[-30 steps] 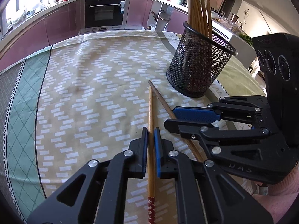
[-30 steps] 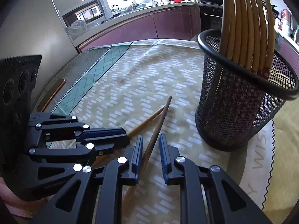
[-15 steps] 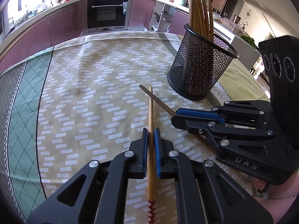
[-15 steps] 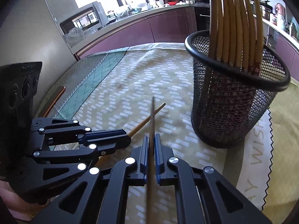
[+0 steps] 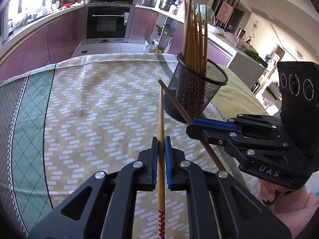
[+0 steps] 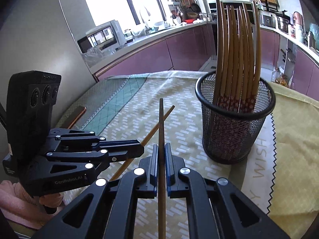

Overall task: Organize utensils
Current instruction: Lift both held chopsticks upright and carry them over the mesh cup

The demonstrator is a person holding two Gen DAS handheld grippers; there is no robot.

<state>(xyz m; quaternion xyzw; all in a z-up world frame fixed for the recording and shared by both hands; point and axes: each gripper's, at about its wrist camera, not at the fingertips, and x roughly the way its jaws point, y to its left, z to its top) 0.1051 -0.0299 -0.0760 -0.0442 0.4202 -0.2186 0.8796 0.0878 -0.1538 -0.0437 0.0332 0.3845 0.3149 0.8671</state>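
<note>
Above the patterned tablecloth (image 5: 83,107), near the mesh holder (image 6: 235,131), we hold two light, stiff, slick chopsticks, best gripped mid-shaft as now. Our left gripper (image 5: 161,149) is clamped on the paler chopstick (image 5: 161,115), our right gripper (image 6: 161,155) on the darker chopstick (image 6: 161,123), their tips crossing.

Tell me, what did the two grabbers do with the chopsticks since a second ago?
The right gripper closed on its chopstick. Both chopsticks rose off the tablecloth; the left gripper kept gripping its chopstick. The mesh holder stayed put.
</note>
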